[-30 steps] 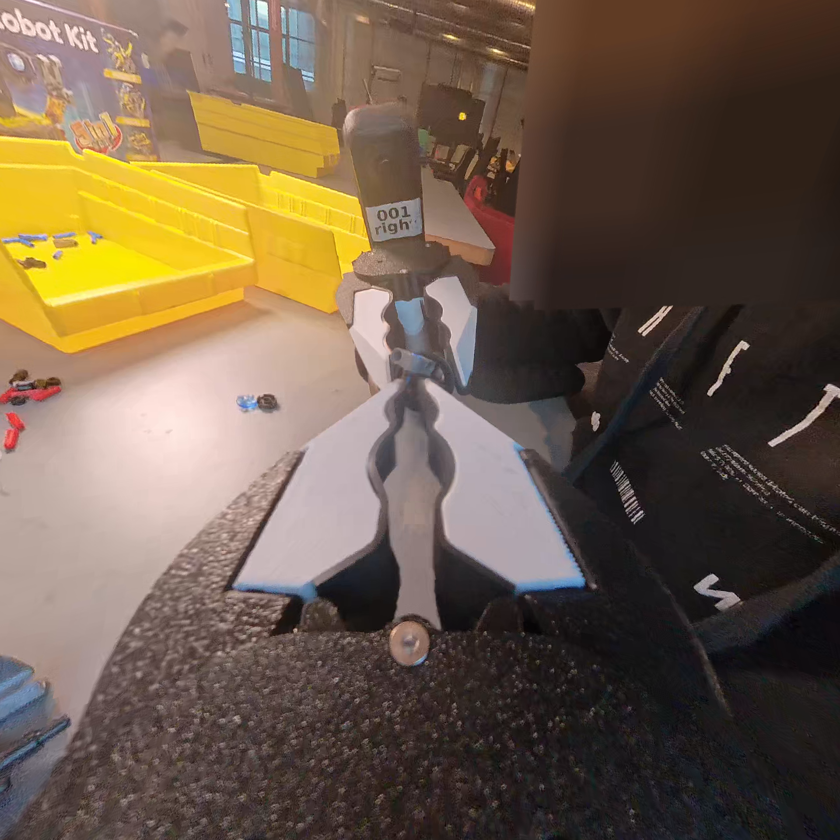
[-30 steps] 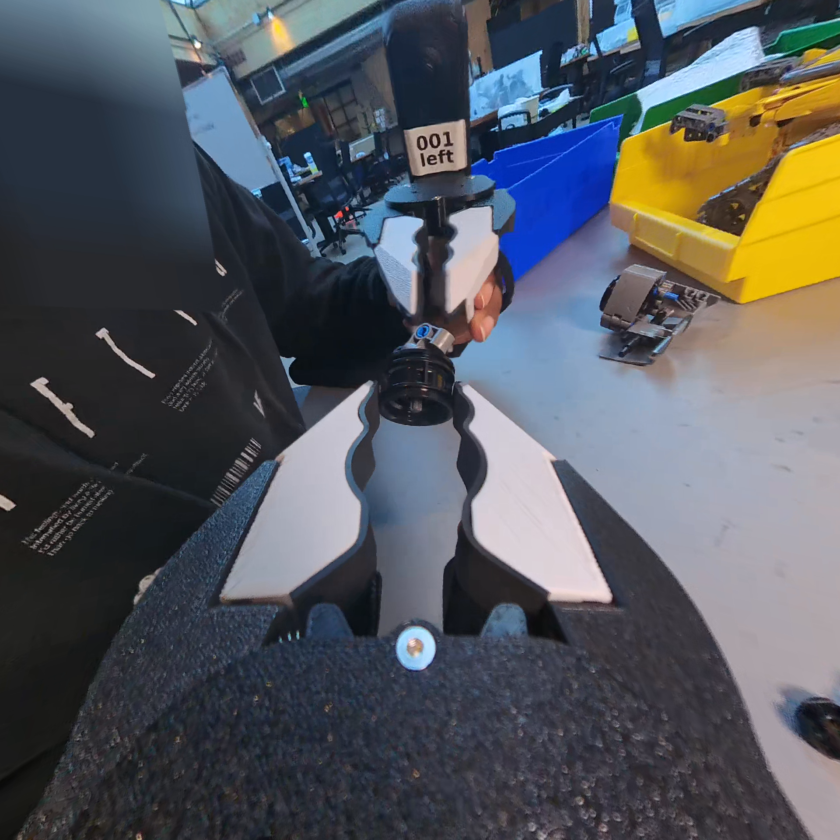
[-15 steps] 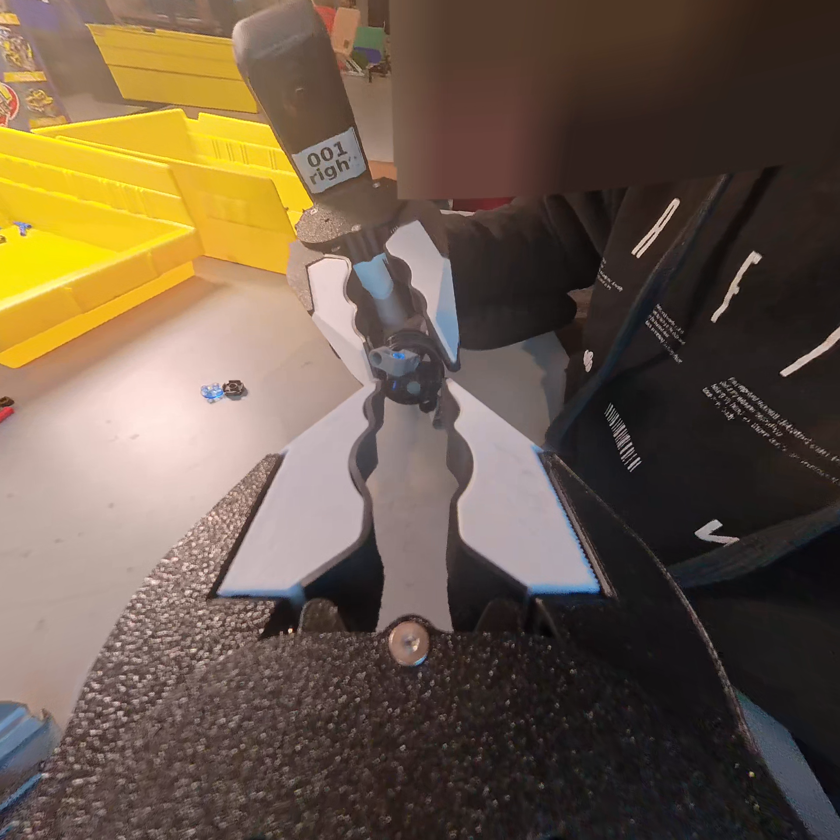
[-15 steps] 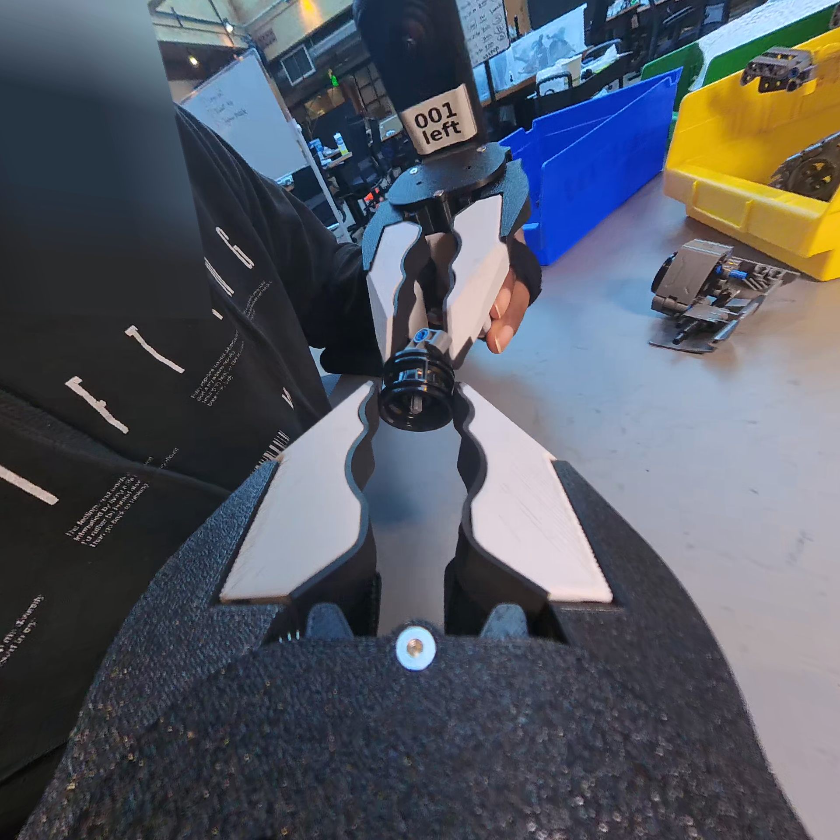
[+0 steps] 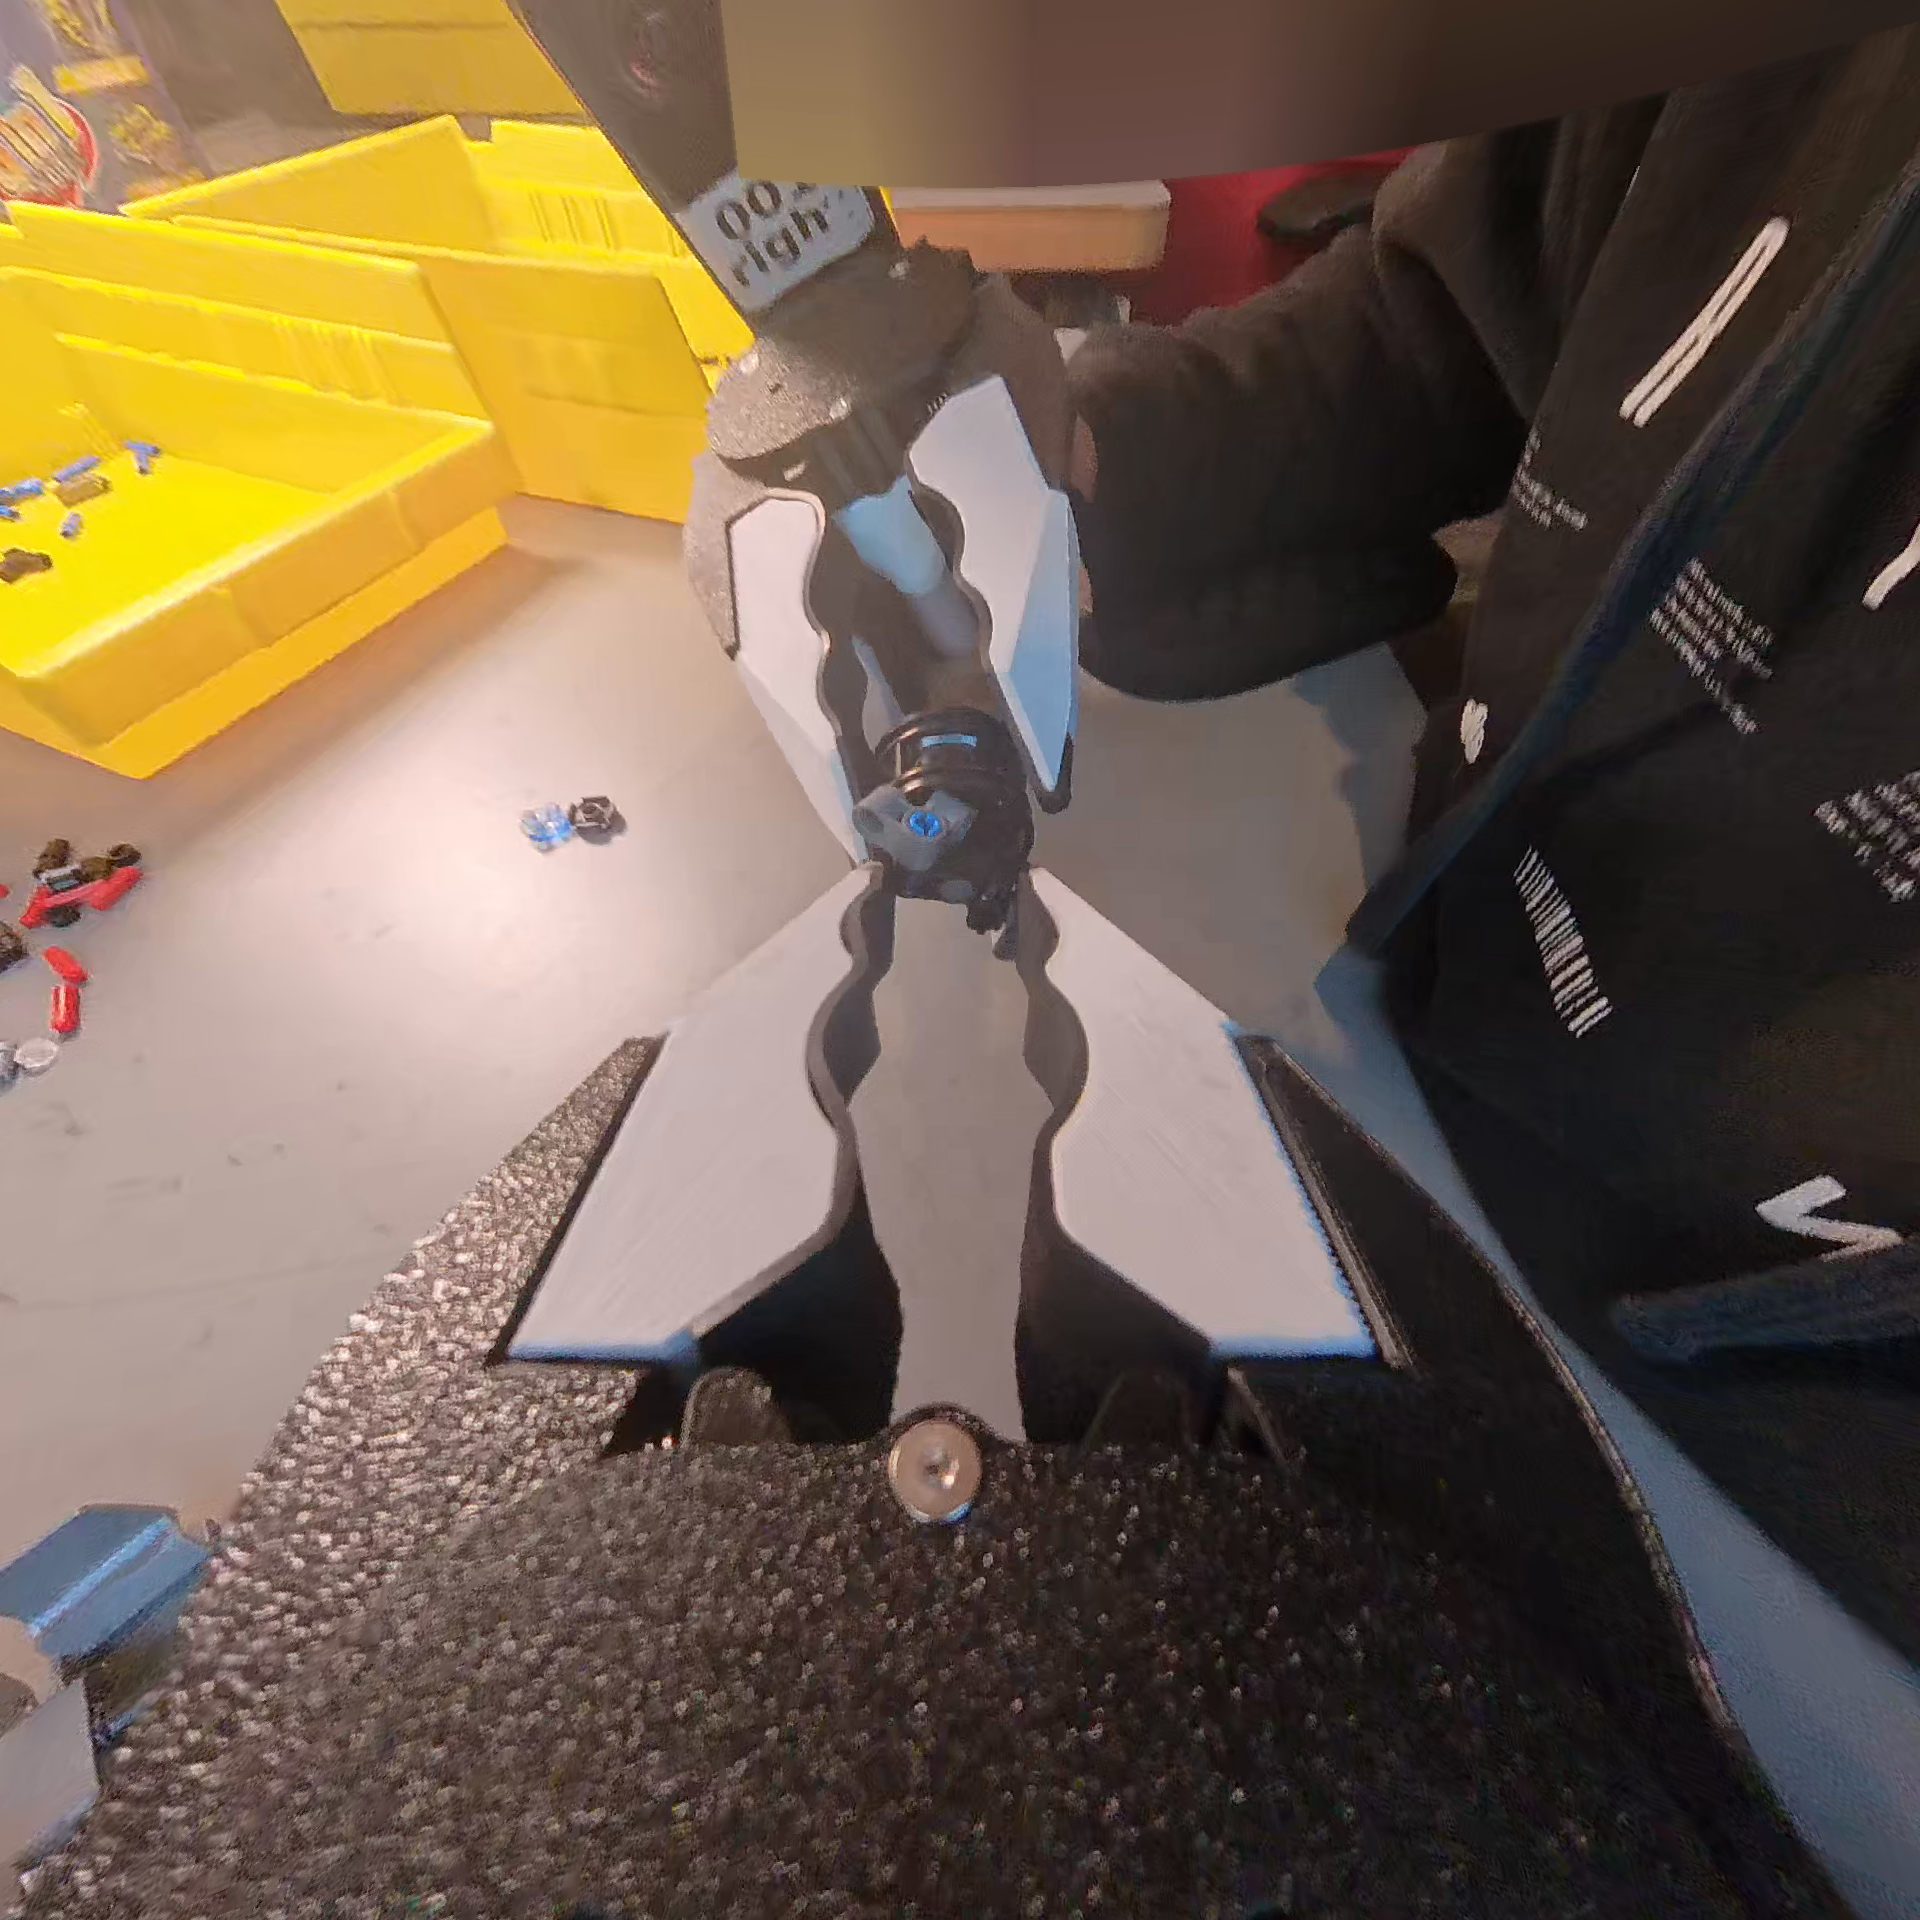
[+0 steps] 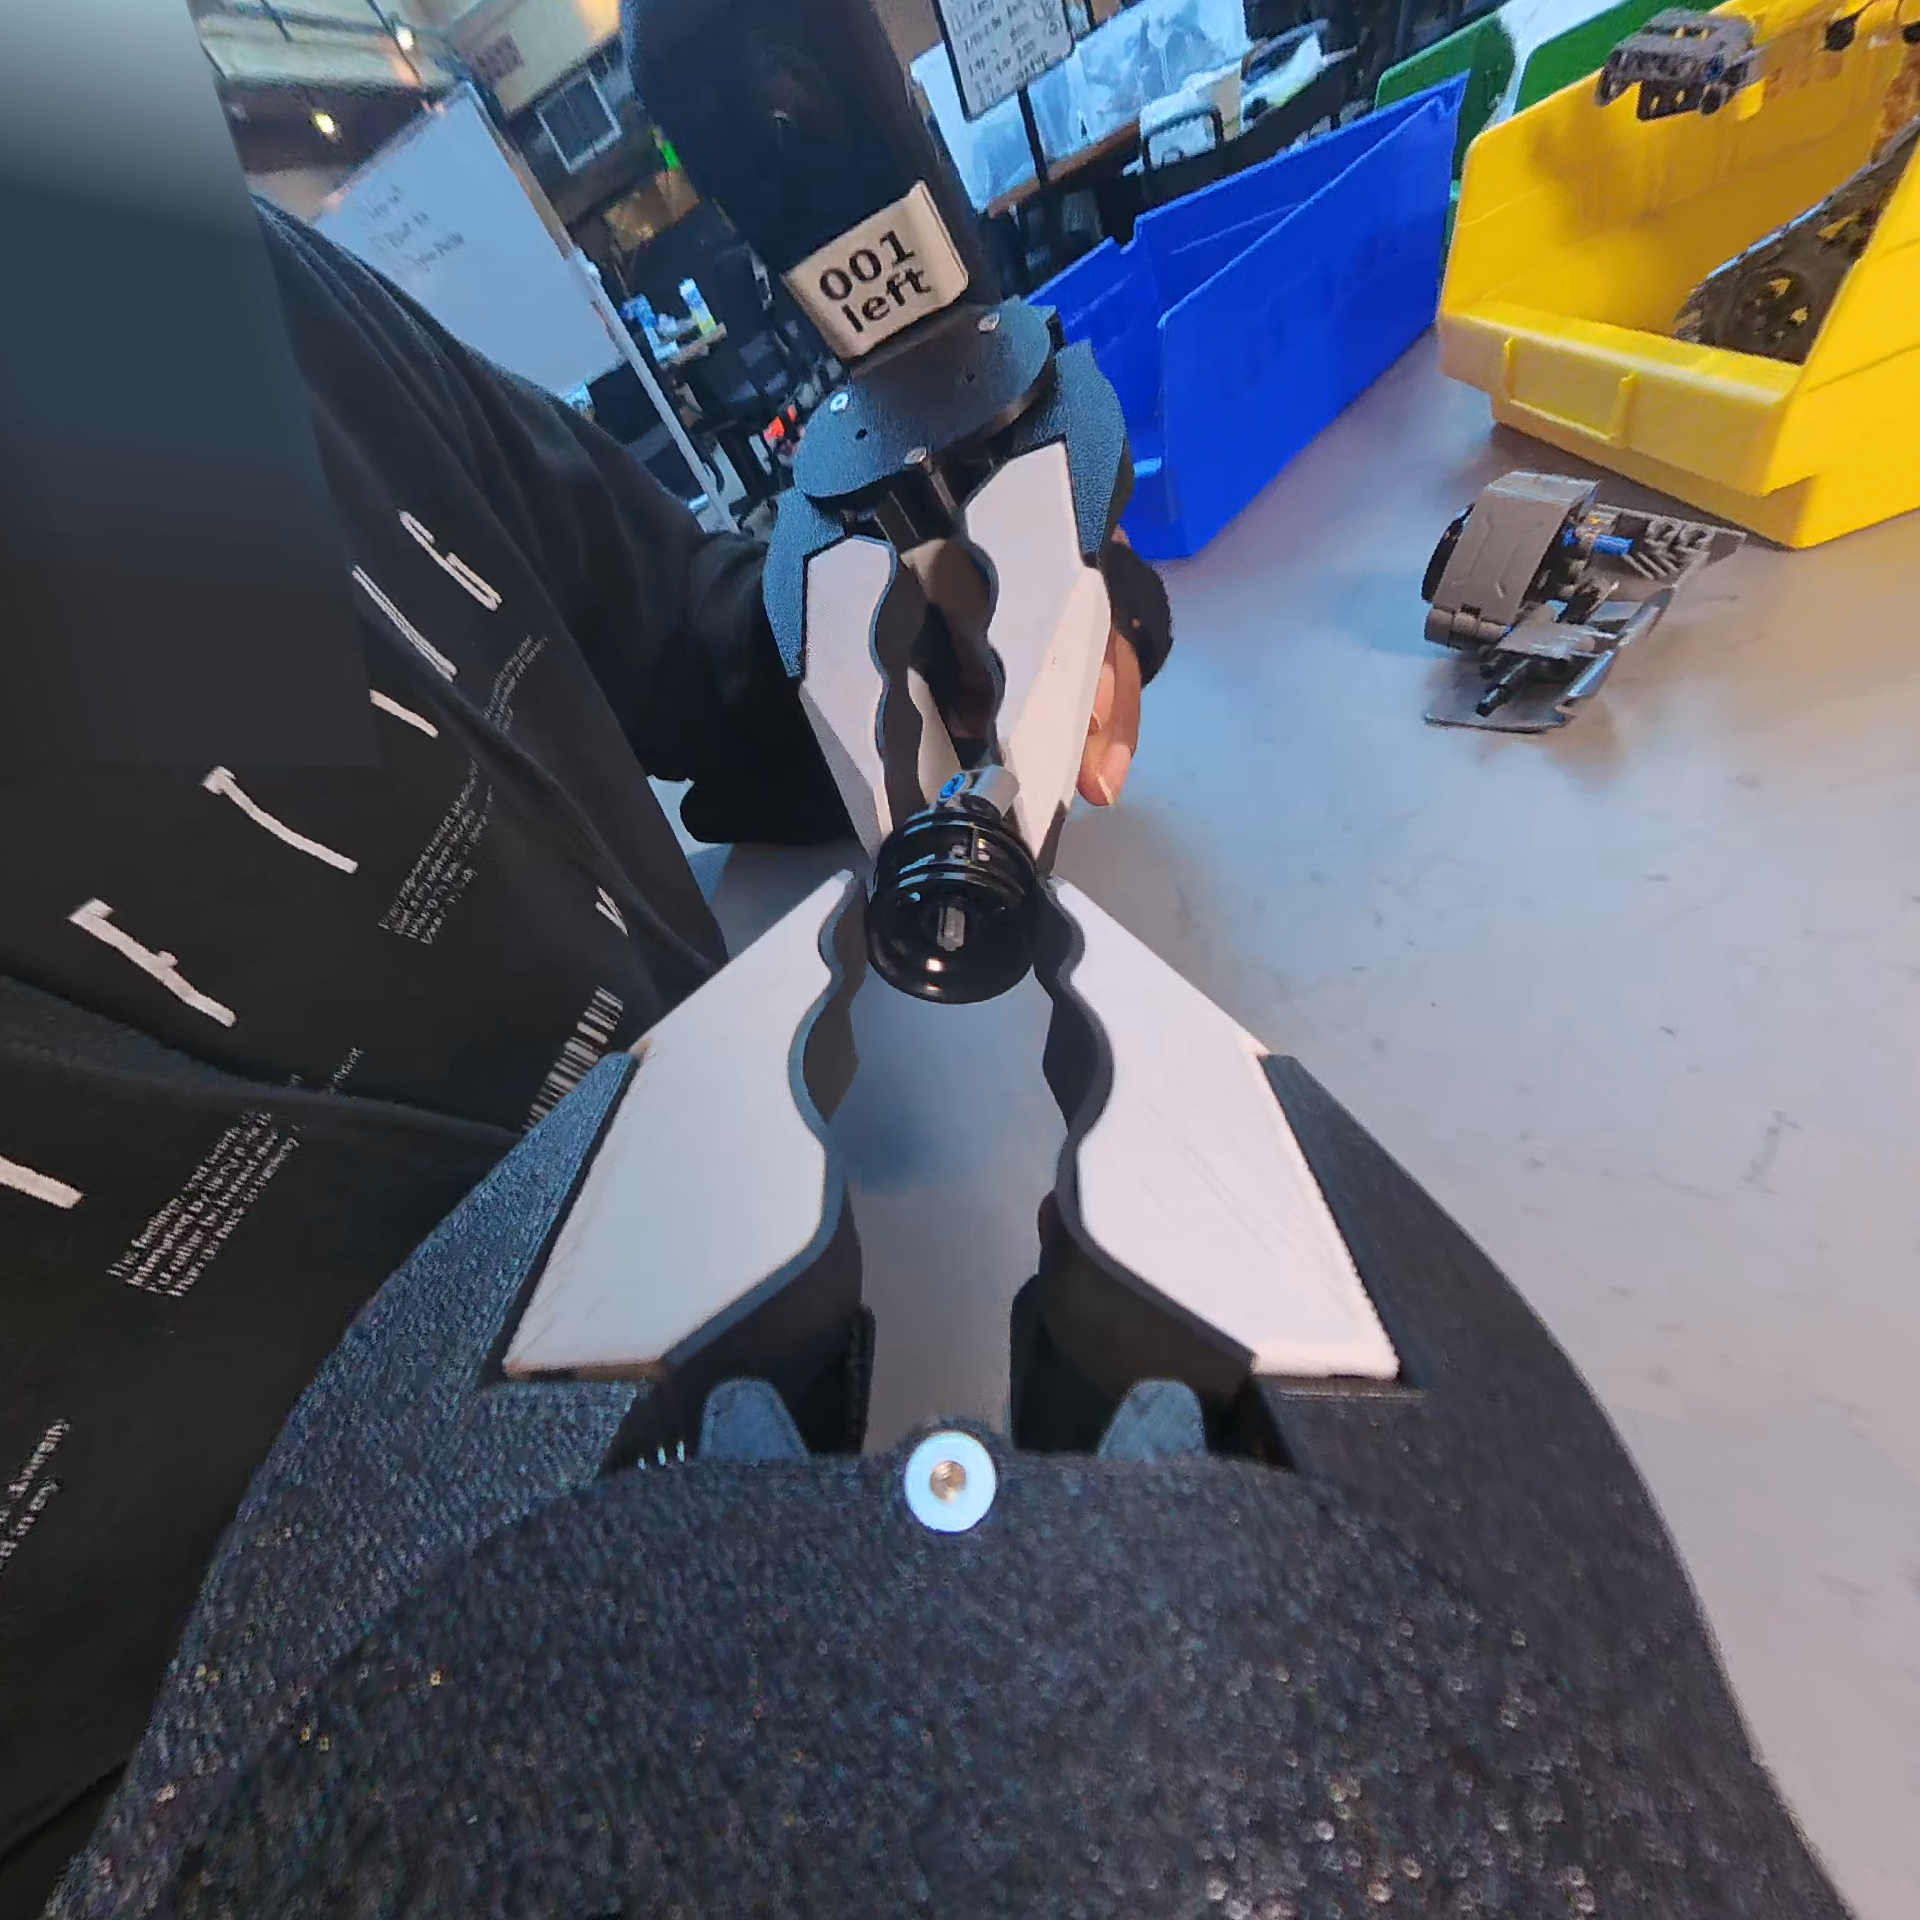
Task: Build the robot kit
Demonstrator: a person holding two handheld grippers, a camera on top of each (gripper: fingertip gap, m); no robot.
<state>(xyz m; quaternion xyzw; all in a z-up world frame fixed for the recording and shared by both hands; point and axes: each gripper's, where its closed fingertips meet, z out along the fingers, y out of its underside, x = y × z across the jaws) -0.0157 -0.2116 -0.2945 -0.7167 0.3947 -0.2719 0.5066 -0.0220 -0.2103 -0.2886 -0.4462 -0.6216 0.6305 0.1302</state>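
A black ribbed wheel point(image 6: 951, 930) with a grey connector point(image 6: 982, 781) and a blue pin on its far end is held in the air between my two grippers, which face each other. My right gripper point(image 6: 948, 896) is shut on the wheel at its fingertips. My left gripper point(image 5: 948, 899) has its jaws apart, and its tips flank the connector point(image 5: 906, 826) and the wheel's end point(image 5: 951, 764). In the right wrist view a gap shows beside the connector. A person's hand point(image 6: 1107, 727) holds the left gripper.
Yellow bins point(image 5: 260, 582) stand at the left, one with small blue parts. Blue and black pieces point(image 5: 571, 826) and red pieces point(image 5: 73, 904) lie on the grey table point(image 5: 364, 1039). A blue bin point(image 6: 1278, 312), a yellow bin point(image 6: 1662, 416) and a grey model part point(image 6: 1538, 613) are on the right. Left and right tips are no more than a few centimetres apart.
My left gripper, nearly shut on the grey connector a second ago, has opened wider. Both grippers have tilted and drawn closer. The right gripper has kept hold of the wheel.
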